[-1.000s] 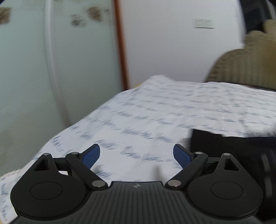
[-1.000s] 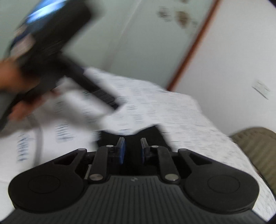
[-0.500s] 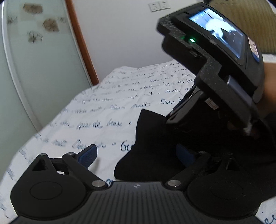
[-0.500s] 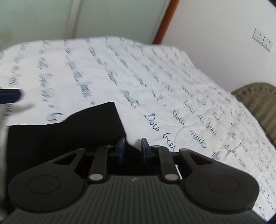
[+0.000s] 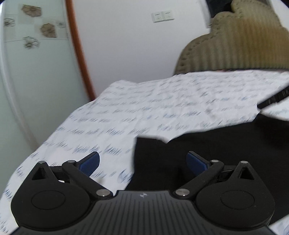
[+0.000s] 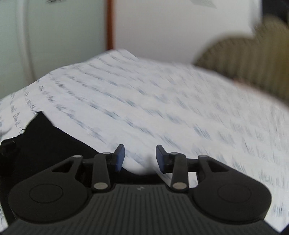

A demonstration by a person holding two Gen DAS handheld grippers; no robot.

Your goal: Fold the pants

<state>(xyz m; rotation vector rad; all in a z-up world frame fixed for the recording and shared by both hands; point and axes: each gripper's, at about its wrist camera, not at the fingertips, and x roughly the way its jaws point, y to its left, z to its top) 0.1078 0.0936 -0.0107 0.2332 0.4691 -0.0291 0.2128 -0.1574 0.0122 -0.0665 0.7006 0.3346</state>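
Note:
Black pants (image 5: 216, 144) lie flat on a bed with a white sheet printed with blue handwriting (image 5: 144, 101). In the left wrist view they fill the lower right, and my left gripper (image 5: 142, 163) is wide open and empty just above their left edge. In the right wrist view the pants (image 6: 45, 141) show at the lower left. My right gripper (image 6: 140, 158) is open and empty, over the sheet beside the pants' right edge. Both views are motion-blurred.
A tan ribbed headboard (image 5: 234, 41) rises at the far end of the bed and also shows in the right wrist view (image 6: 243, 59). A frosted glass door with a brown frame (image 5: 75, 50) stands to the left. A white wall with sockets (image 5: 162, 15) is behind.
My right gripper was shut on the pants and has opened and let go. Both grippers have swung away; the right gripper no longer fills the left wrist view.

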